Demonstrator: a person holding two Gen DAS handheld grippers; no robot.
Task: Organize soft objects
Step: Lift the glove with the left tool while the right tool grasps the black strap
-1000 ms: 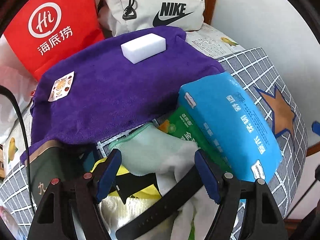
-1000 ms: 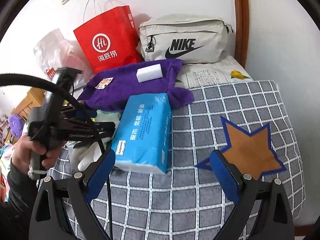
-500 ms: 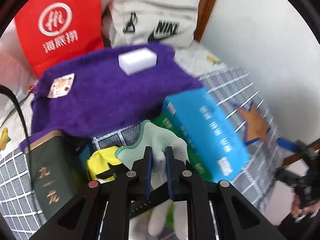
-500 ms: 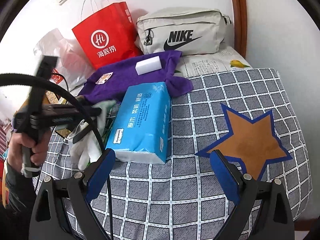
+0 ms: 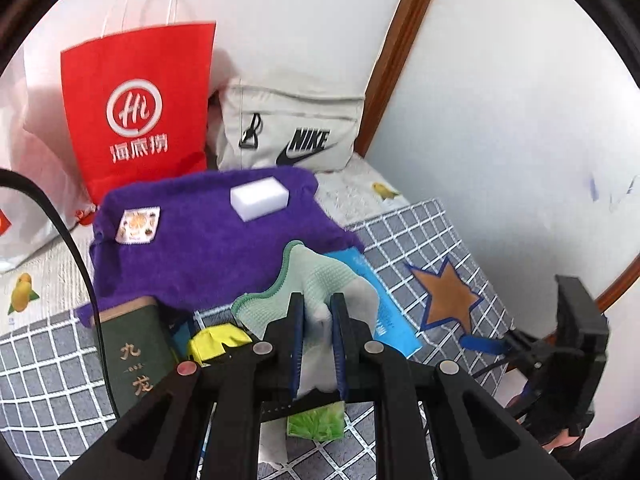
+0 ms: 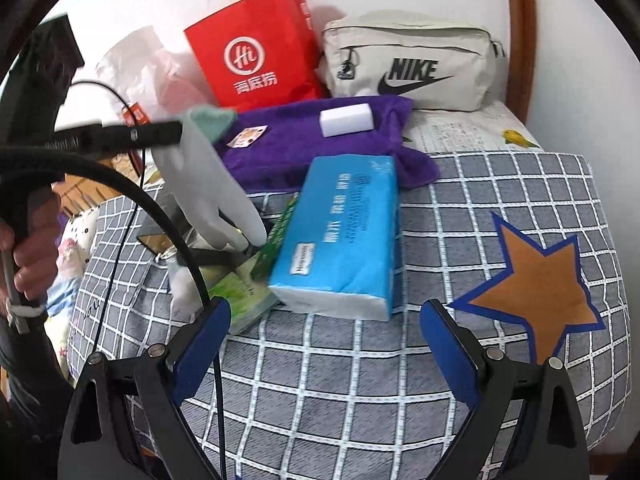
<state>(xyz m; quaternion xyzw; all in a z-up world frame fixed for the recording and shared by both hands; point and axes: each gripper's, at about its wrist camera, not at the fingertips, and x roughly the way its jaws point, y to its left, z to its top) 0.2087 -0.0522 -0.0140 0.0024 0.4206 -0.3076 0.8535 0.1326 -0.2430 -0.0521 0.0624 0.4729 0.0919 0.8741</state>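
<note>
From the right wrist view, at nine o'clock, a person's hand (image 6: 28, 248) grips the handle of the left hand-held gripper (image 5: 317, 312), whose jaws are pinched tight on a pale glove (image 6: 208, 184) with a green cuff. The glove hangs clear of the bed (image 6: 480, 200), fingers down, its tips just above a green packet (image 6: 244, 296) at seven o'clock of centre. Just right of the packet lies a blue tissue pack (image 6: 344, 236), leaning on it (the packet is partly underneath). Behind the pack, towards twelve o'clock, a purple towel (image 6: 304, 140) carries a white sponge block (image 6: 346, 120) and a small sachet (image 6: 246, 137). A red paper bag (image 6: 256, 60) and a beige Nike pouch (image 6: 412, 68) stand against the wall. At four o'clock the bedcover shows a brown star (image 6: 532, 280). The right hand-held gripper (image 6: 326, 344), at six o'clock, stands wide and holds nothing.
</note>
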